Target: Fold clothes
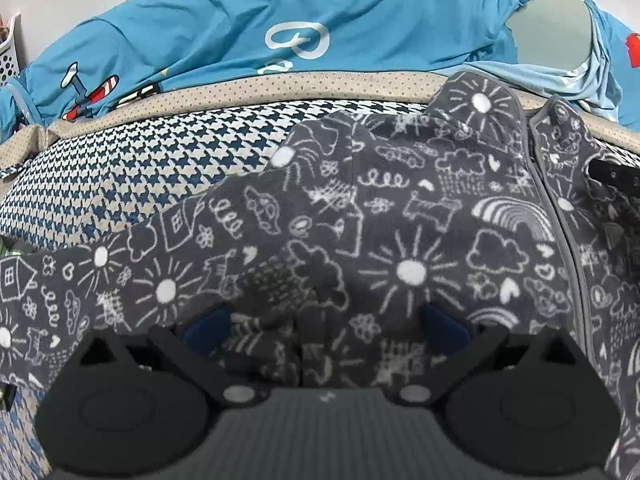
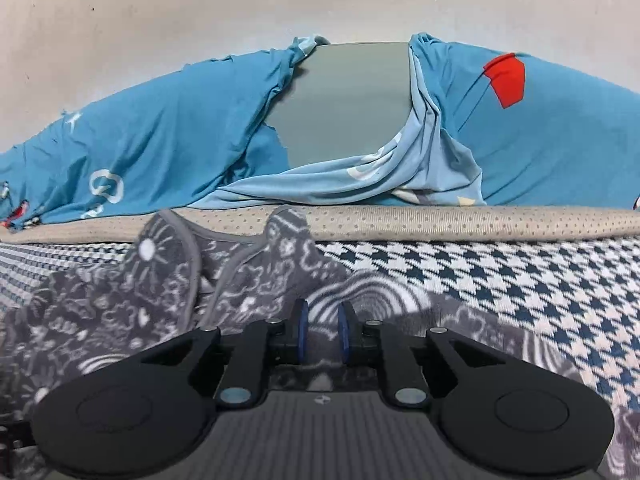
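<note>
A dark grey fleece garment (image 1: pixel 400 216) printed with white doodles (suns, clouds, rainbows), with a grey zip, lies spread on a houndstooth cover (image 1: pixel 160 168). My left gripper (image 1: pixel 326 328) stands wide open low over it. Folds of the fleece bunch up between its blue pads (image 1: pixel 208 326) and partly hide them. In the right wrist view the same garment (image 2: pixel 120 312) fills the lower left, its neck opening toward the back. My right gripper (image 2: pixel 323 332) has its pads (image 2: pixel 301 330) nearly together, with a thin fold of the fleece pinched between them.
A blue printed sheet (image 2: pixel 140 140) is heaped along the back against a pale wall, with a grey panel (image 2: pixel 348 100) showing between its folds. A beige dotted border (image 2: pixel 440 220) edges the houndstooth surface (image 2: pixel 520 300). A white perforated basket (image 1: pixel 8 56) sits at far left.
</note>
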### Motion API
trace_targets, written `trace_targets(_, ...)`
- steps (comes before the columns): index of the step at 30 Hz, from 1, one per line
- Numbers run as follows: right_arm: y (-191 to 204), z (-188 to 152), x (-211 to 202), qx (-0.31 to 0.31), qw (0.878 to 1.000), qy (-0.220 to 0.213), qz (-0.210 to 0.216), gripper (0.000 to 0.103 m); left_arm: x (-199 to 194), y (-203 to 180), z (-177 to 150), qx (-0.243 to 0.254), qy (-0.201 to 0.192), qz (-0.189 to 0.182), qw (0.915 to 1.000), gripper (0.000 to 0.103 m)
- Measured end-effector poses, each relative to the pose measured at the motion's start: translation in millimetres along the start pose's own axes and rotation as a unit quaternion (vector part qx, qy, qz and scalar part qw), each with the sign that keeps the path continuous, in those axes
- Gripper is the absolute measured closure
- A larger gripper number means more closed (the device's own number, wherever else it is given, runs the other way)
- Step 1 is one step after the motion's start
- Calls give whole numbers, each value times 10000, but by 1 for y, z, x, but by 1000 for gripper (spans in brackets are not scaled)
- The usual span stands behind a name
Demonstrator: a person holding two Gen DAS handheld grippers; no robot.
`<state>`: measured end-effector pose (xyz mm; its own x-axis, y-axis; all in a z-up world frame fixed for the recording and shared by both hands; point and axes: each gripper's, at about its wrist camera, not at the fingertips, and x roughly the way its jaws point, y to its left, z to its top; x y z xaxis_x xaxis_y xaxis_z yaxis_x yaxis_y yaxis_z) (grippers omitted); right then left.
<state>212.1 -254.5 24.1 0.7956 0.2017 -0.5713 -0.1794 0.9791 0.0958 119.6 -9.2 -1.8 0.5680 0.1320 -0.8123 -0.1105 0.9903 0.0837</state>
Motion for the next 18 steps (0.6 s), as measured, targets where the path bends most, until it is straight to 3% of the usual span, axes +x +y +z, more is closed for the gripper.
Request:
trace_targets(5, 2, -4, -22, 0, 9997, 97, 210, 84, -10, -4, -5, 214, -138, -35, 9997, 0)
trace_targets(10, 6, -15, -46, -185, 9990, 192, 356, 72, -19, -11, -13, 474, -247, -149, 9985, 0)
trace_targets(18, 4, -35, -79, -414, 9976, 361, 420, 71, -29, -19, -24, 619, -337, -246, 9972, 0)
